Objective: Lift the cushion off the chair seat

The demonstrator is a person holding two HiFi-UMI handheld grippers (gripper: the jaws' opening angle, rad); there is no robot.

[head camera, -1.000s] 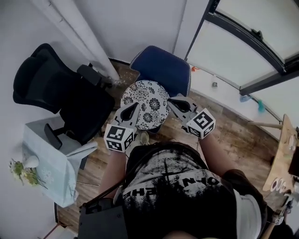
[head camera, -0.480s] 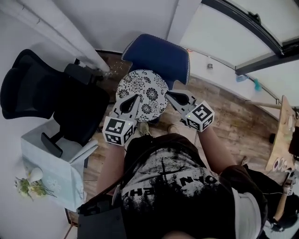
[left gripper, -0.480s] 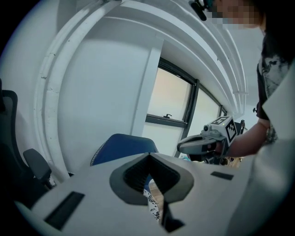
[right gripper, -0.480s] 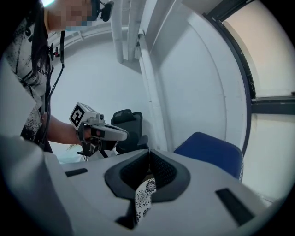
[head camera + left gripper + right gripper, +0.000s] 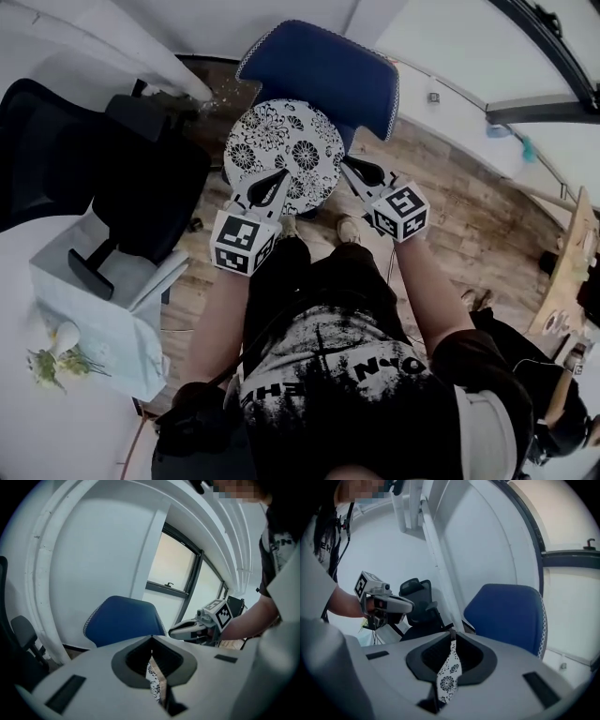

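Subject of inspection: a round cushion (image 5: 284,150), white with a black flower print, and a blue chair (image 5: 323,67).

Position of cushion: in the head view it lies directly in front of the chair's blue back, over the seat area, and it covers most of the seat. That view looks from above and does not establish whether the underside touches the seat or is clear of it.

Left tongs (image 5: 273,181): placed on the near left part of the cushion's rim. The left gripper view shows the jaws drawn close, with a thin strip of the flower-print fabric caught between them. Finding: clamped on the cushion.

Right tongs (image 5: 350,169): placed on the near right part of the rim, opposite the left pair. The right gripper view shows a narrow tongue of the printed fabric pinched between the jaws and running down toward the camera. Finding: clamped on the cushion.

Both tools slant forward and down from the person's hands, with the marker cubes nearest the body. The two grips are well apart, with the cushion's near edge between them.

Surroundings: a black office chair (image 5: 112,169) stands just left of the blue chair. A small desk (image 5: 89,314) under a pale cloth stands at the lower left and carries a bunch of flowers (image 5: 52,361). The floor (image 5: 450,211) is wood plank. The person's two shoes (image 5: 349,228) are seen on it just below the cushion's near edge.
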